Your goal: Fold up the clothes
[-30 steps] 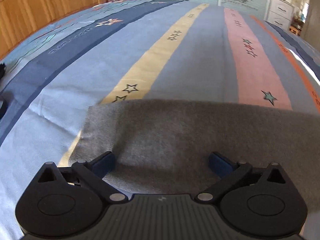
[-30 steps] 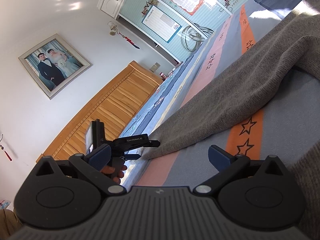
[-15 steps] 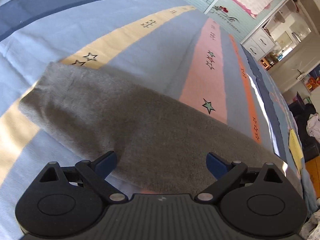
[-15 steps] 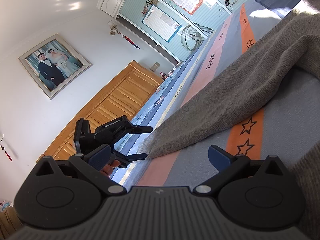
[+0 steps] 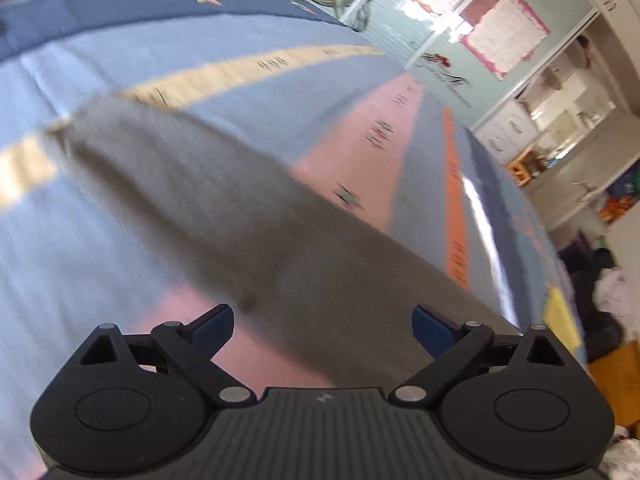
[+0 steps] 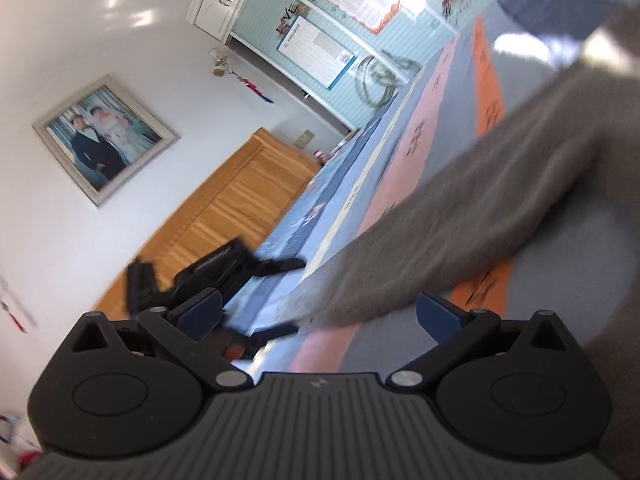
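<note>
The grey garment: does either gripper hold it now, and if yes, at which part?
Nothing is held. The left gripper and the right gripper both stand open, and the grey garment lies on the striped bedsheet.

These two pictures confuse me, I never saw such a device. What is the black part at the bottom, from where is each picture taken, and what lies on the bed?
Each picture comes from a camera mounted on a hand-held tool with two fingers; a person carries one in each hand. The black part is the tool itself. In the left wrist view, the left tool is open and holds nothing. In the right wrist view, the right tool is also open and empty. On the striped bedsheet lies a grey garment. Both pictures are blurred.
</note>
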